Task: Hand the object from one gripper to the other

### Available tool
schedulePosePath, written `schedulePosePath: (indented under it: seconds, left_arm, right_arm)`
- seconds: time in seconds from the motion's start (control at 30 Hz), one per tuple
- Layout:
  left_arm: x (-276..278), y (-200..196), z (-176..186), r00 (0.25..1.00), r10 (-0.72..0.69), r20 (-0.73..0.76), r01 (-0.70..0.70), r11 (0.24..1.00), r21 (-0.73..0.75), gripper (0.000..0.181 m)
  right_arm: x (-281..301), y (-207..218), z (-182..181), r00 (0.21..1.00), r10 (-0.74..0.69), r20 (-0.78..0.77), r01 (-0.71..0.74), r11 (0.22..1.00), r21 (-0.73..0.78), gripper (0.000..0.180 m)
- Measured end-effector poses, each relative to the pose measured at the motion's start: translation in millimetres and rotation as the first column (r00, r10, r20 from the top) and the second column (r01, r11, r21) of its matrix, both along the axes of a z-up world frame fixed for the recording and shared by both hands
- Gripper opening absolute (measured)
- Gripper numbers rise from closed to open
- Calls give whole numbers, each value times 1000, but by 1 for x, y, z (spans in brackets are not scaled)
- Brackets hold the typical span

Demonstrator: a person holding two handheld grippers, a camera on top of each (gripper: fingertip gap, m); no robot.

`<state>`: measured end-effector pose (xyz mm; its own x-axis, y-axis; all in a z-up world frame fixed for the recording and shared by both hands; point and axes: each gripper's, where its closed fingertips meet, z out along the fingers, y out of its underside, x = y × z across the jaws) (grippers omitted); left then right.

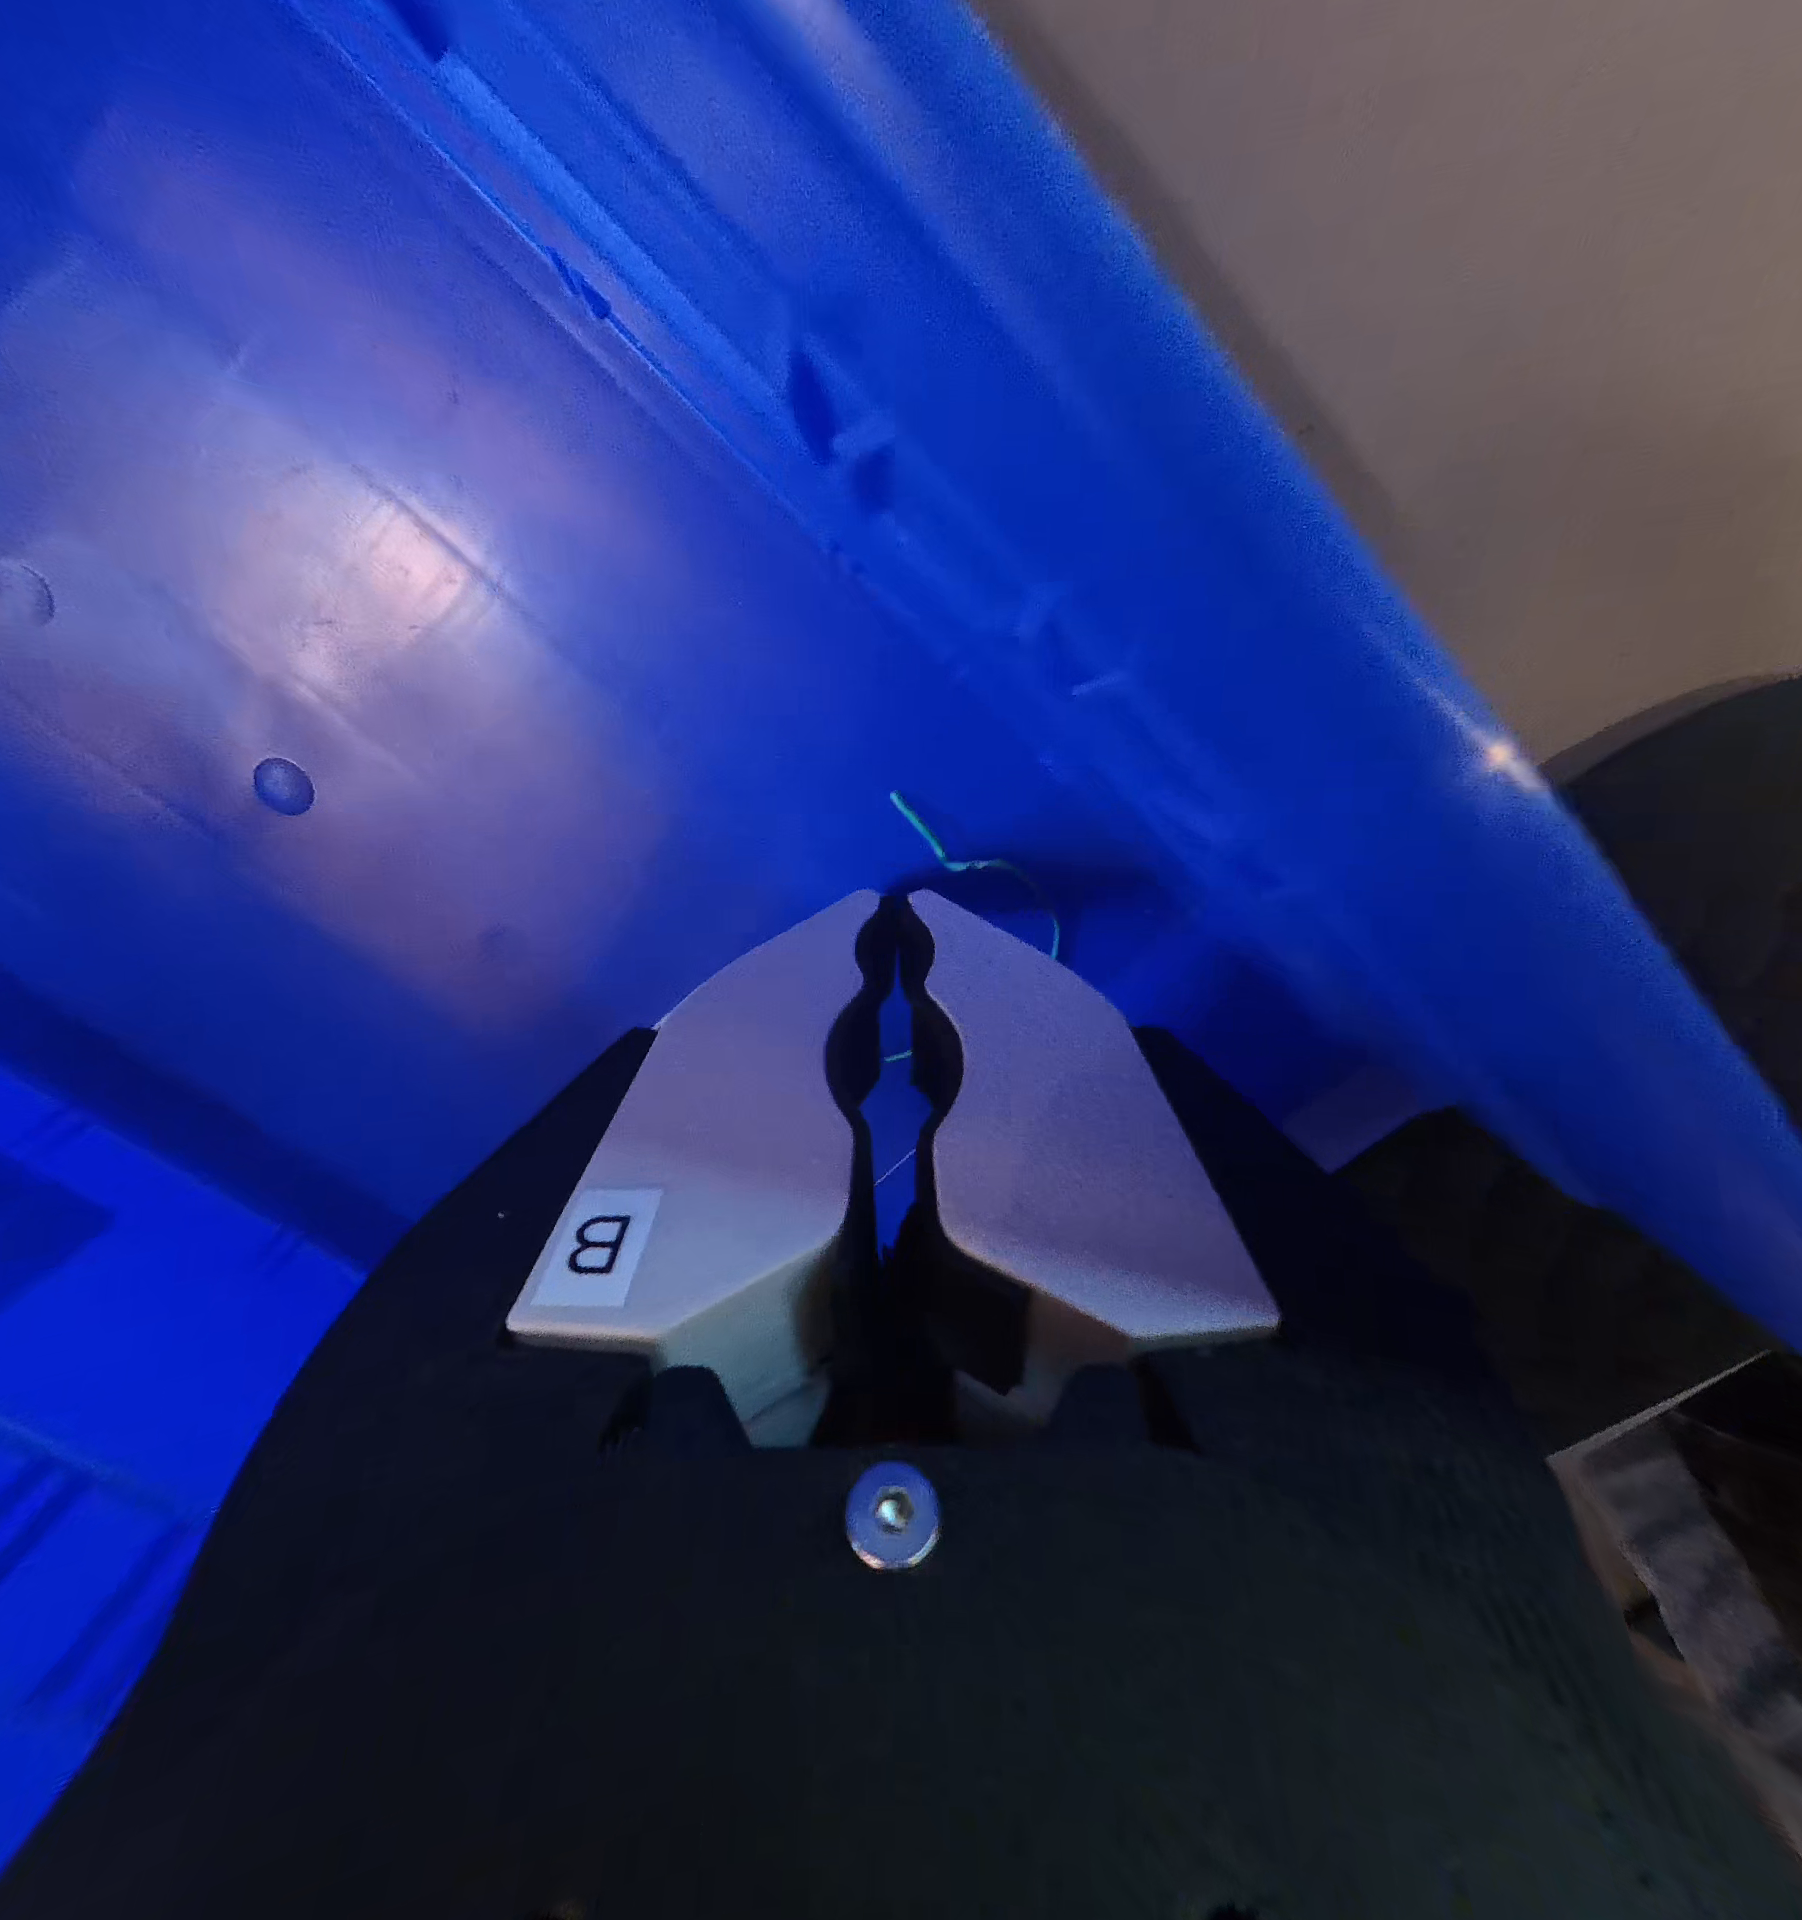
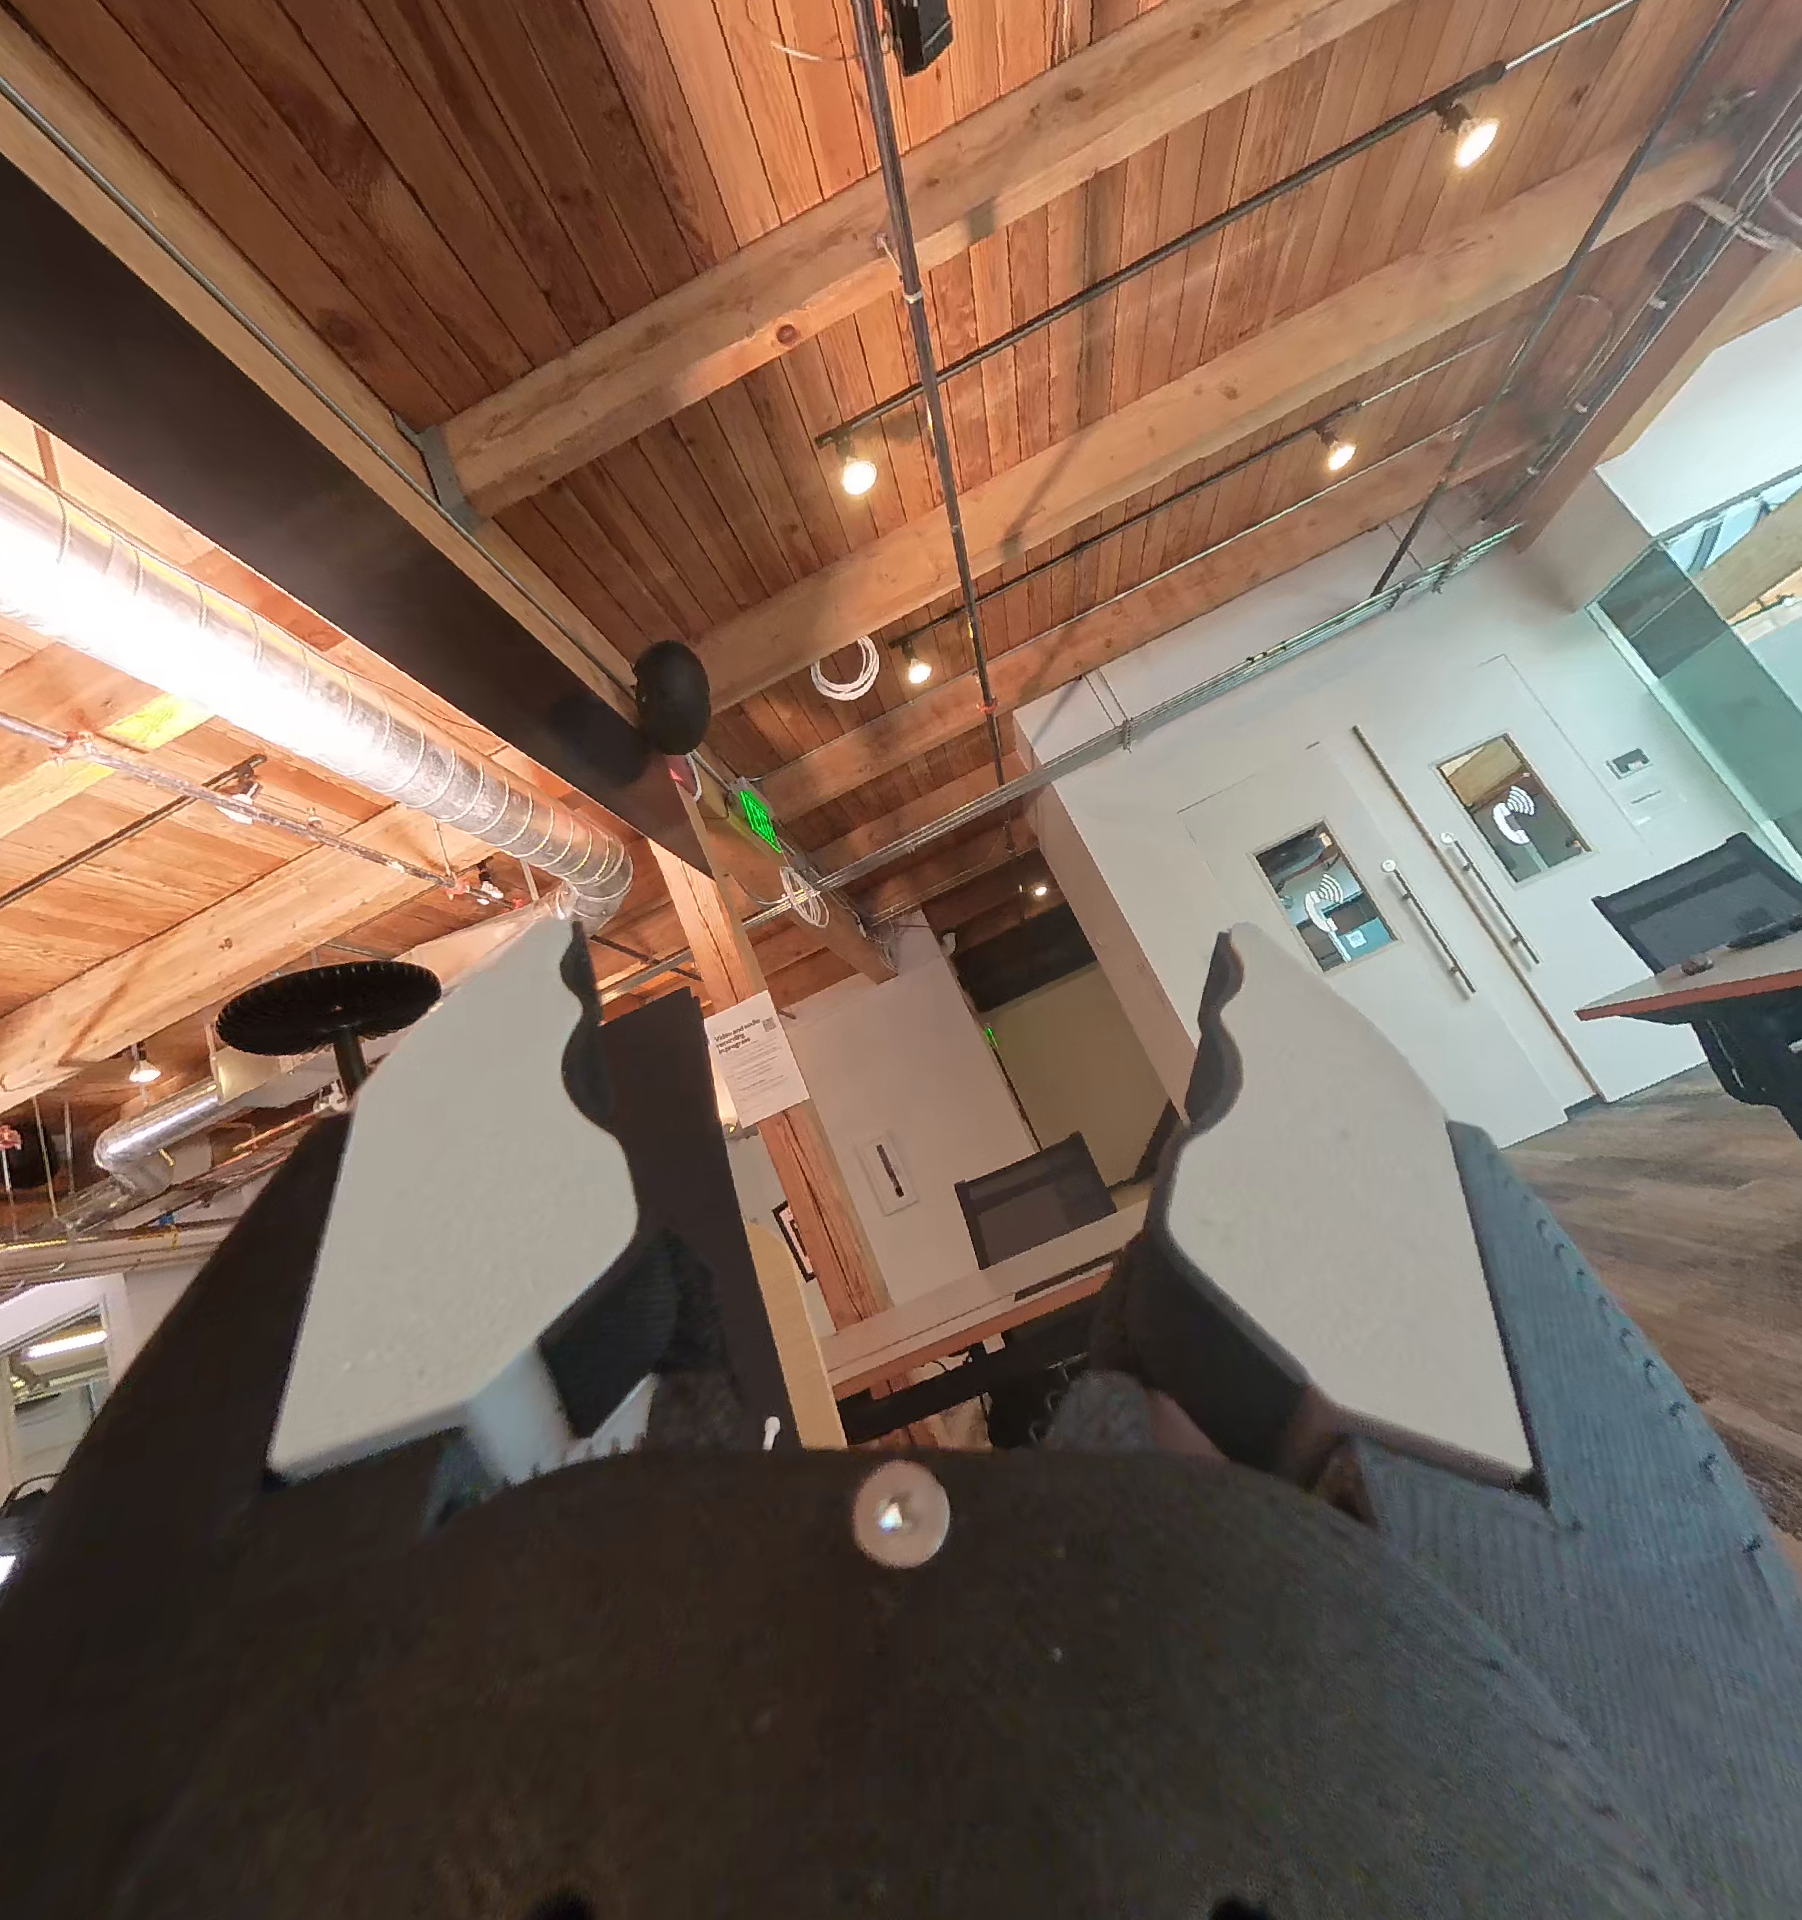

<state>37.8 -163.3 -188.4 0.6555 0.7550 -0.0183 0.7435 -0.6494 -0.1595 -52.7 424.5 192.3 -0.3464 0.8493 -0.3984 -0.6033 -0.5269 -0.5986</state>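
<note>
My left gripper (image 1: 902, 902) is inside a blue plastic bin (image 1: 409, 436), its tips close to the bin wall. Its jaws are shut, pinching a thin green wire (image 1: 980, 864) that curls out past the tips; a bit of the wire also shows in the gap between the fingers. My right gripper (image 2: 897, 940) is wide open and empty. It points up towards a wooden ceiling (image 2: 668, 260), and neither the wire nor the bin shows in its view.
The bin's rim (image 1: 1448, 727) runs diagonally at the right, with a beige surface (image 1: 1499, 312) and a dark object (image 1: 1728, 883) beyond it. The right wrist view shows a metal duct (image 2: 253, 675), white doors (image 2: 1396, 914) and a desk (image 2: 1759, 987) at the right. About 70 cm separates my left fingertips from my right.
</note>
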Motion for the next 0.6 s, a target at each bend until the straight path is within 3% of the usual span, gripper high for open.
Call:
schedulePosePath:
  seconds: [0.13,0.27,0.6]
  left_arm:
    - [-1,8,5,1000,4,-23,-2,995,97,0]
    - [1,18,11,1000,7,-18,-4,988,156,13]
    - [1,16,-1,1000,7,-17,-7,1000,13,10]
  right_arm:
    - [5,4,2,1000,-2,-23,2,1000,-19,108]
    - [9,5,3,999,3,-49,-5,999,-31,106]
    - [13,3,5,997,2,-75,-3,1000,-20,106]
